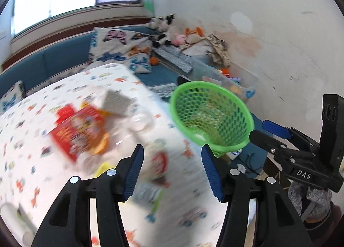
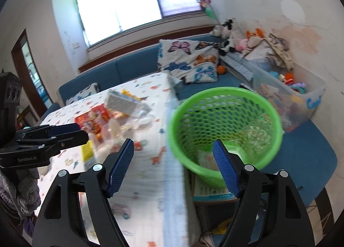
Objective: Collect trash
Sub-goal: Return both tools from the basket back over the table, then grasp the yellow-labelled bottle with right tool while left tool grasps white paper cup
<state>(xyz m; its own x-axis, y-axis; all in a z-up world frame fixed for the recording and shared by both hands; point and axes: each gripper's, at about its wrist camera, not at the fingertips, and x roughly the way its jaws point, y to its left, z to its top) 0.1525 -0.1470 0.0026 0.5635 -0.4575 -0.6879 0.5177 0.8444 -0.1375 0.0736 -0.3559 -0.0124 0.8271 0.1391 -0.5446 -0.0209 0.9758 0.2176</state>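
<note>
A green mesh basket (image 2: pixel 225 126) stands just past the table's right edge, with some wrappers inside; it also shows in the left wrist view (image 1: pixel 211 116). A pile of trash lies on the patterned tablecloth (image 1: pixel 64 88): a red snack packet (image 1: pixel 77 133), a grey packet (image 2: pixel 122 102), clear plastic pieces (image 1: pixel 142 121) and a yellow wrapper (image 2: pixel 87 150). My left gripper (image 1: pixel 173 167) is open and empty above the table, near the pile. My right gripper (image 2: pixel 174 163) is open and empty over the table edge, beside the basket. Both views are motion-blurred.
A blue bench (image 2: pixel 133 64) with butterfly cushions (image 2: pixel 187 60) runs behind the table. A clear storage bin (image 2: pixel 296 98) of toys and plush toys (image 2: pixel 234 32) sit at the right by the wall. A box (image 2: pixel 211 193) lies under the basket.
</note>
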